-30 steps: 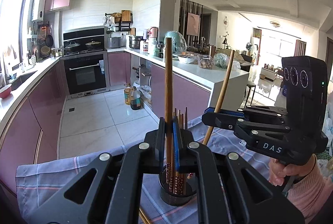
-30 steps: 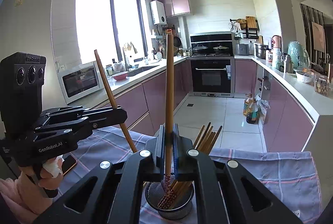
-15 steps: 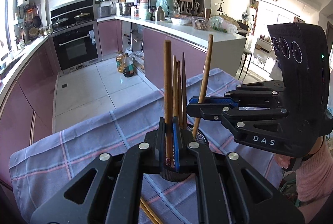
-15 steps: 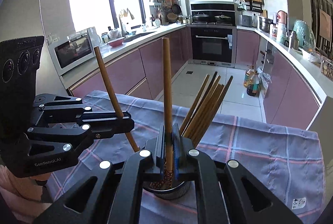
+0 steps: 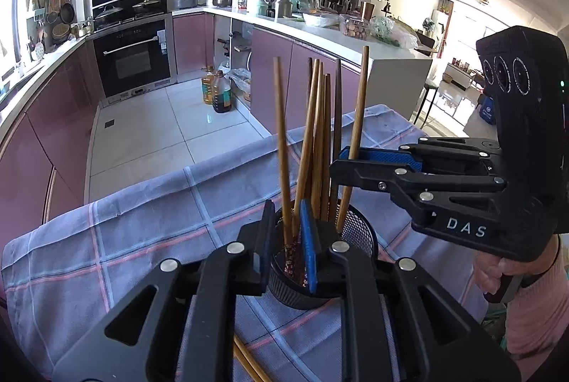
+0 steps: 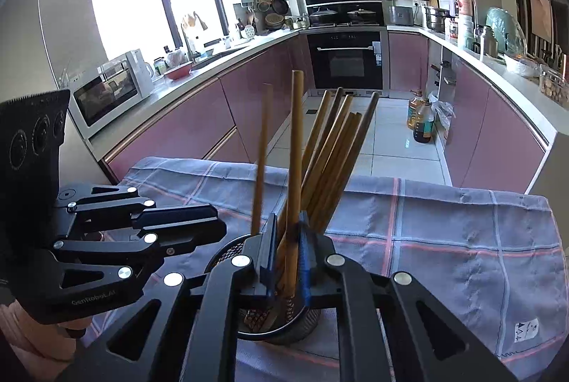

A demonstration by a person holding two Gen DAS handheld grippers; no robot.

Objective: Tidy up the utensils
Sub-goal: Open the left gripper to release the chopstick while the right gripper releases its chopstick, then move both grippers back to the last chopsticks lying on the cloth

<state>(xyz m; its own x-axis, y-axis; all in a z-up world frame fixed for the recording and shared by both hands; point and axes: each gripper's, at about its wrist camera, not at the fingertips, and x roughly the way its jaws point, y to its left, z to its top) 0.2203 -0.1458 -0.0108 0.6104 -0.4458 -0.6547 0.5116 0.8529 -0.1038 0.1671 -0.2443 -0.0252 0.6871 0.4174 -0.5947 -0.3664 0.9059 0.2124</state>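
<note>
Two tools, the left tool [image 5: 287,240] and right tool [image 6: 287,256], are opening, each with one chopstick [image 5: 282,147] loose between its pads, standing in the mesh holder [image 5: 359,232] on the cloth-covered surface [image 5: 142,225].

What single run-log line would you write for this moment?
left gripper: opening, chopstick between jaws | right gripper: opening, chopstick between jaws | both chopsticks' tips inside mesh holder | checked cloth
</note>
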